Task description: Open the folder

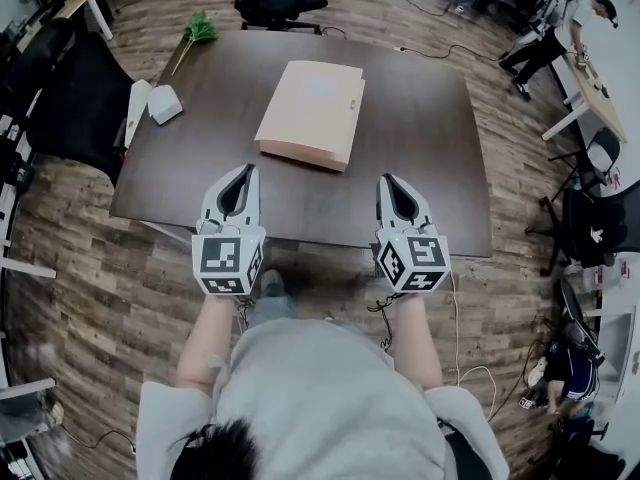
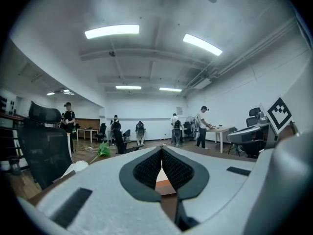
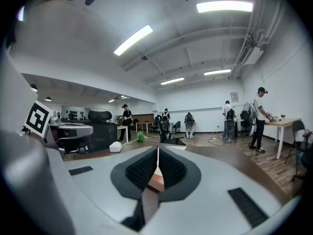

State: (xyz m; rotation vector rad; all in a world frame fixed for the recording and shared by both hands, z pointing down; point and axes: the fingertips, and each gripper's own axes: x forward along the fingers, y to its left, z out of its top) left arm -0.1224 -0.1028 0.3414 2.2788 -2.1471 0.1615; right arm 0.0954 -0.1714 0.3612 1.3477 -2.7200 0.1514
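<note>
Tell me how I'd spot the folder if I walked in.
Find the dark brown table on the wood floor. The folder lies flat and closed near its centre. It is the only large, pale peach slab there; the small white object and green duster sit off at the left.

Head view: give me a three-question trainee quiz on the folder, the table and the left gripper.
1. True or false: the folder lies closed on the table.
2. Pick one. The left gripper is: A, shut on the folder; B, shut and empty, short of the folder; C, wide open.
3. Fill in: in the head view the small white object lies near the table's ____ edge.
Key: 1 true; 2 B; 3 left.
</note>
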